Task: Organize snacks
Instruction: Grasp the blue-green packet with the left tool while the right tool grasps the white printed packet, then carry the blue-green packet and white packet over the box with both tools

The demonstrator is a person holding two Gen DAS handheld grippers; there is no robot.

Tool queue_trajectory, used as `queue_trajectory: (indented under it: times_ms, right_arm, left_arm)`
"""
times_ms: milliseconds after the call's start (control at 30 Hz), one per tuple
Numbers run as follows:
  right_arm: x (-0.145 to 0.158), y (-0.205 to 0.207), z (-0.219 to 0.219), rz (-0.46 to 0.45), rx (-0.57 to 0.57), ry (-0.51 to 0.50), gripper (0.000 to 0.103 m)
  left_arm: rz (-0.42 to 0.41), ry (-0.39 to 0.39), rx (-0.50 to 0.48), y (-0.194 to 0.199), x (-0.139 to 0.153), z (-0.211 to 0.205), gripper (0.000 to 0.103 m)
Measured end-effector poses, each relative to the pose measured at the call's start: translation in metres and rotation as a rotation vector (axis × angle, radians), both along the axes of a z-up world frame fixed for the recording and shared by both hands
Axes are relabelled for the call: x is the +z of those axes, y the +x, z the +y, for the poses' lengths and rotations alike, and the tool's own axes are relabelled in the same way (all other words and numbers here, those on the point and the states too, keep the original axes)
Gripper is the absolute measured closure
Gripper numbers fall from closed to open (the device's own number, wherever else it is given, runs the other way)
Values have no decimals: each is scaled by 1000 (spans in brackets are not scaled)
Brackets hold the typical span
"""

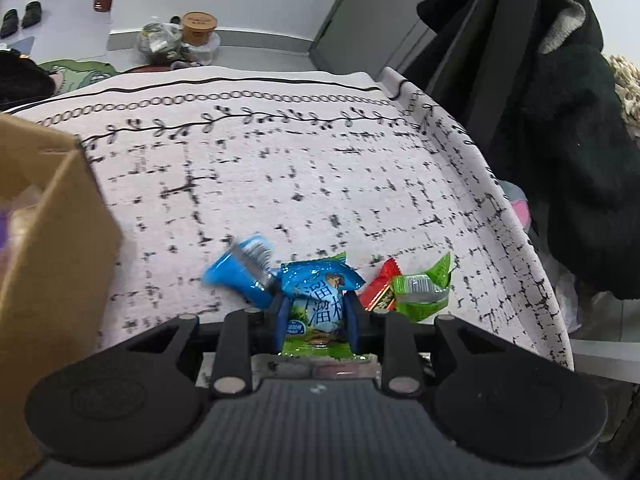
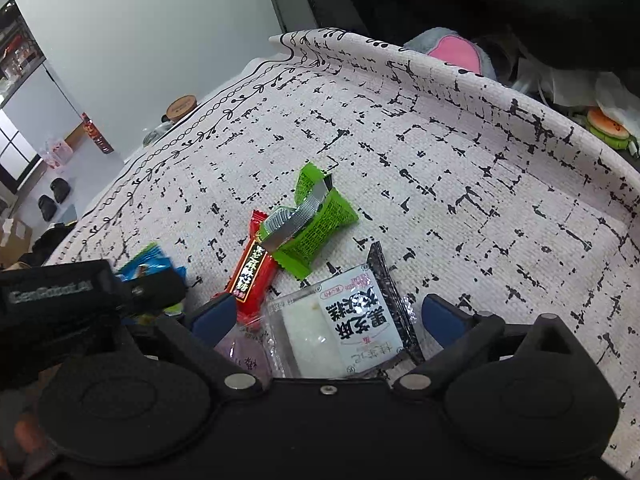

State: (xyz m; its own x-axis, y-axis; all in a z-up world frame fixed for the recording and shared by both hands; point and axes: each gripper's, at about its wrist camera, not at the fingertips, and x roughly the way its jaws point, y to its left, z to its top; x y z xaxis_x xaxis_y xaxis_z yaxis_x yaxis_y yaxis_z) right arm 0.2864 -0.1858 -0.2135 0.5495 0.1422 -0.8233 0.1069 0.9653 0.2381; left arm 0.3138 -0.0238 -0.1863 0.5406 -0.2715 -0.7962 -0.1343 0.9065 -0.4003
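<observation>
My left gripper [image 1: 316,312] is shut on a blue and green candy packet [image 1: 318,300], low over the patterned cloth. A second blue packet [image 1: 244,272] lies just left of it, a red packet [image 1: 378,290] and a green packet [image 1: 424,290] just right. In the right wrist view my right gripper [image 2: 328,314] is open around a clear and white cake packet [image 2: 340,324], fingers apart on either side. The red packet [image 2: 252,272] and green packet [image 2: 310,220] lie beyond it. The left gripper body [image 2: 80,296] shows at the left. A purple packet [image 2: 244,354] lies under the right gripper's left finger.
A cardboard box [image 1: 48,260] stands at the left of the cloth-covered table [image 1: 280,160]. A dark coat [image 1: 560,120] hangs on a chair at the right. Plush toys [image 2: 452,50] sit past the far table edge. Jars and a cup [image 1: 188,36] sit on the floor beyond.
</observation>
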Motion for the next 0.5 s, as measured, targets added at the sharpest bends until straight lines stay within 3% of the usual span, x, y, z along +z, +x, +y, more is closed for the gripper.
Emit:
queue_trajectory:
  times_ms: [67, 133, 233, 500]
  right_arm:
    - [-3, 0, 3, 7, 10, -35, 10]
    - [-4, -1, 4, 15, 29, -83, 30]
    - [2, -4, 1, 13, 38, -76, 43]
    - [19, -22, -10, -16, 1, 0, 48]
  left_arm:
    - [1, 8, 5, -2, 1, 3, 75]
    - [4, 15, 9, -5, 1, 4, 75]
    - [12, 23, 14, -9, 1, 6, 75]
    - [13, 36, 8, -28, 9, 8, 75]
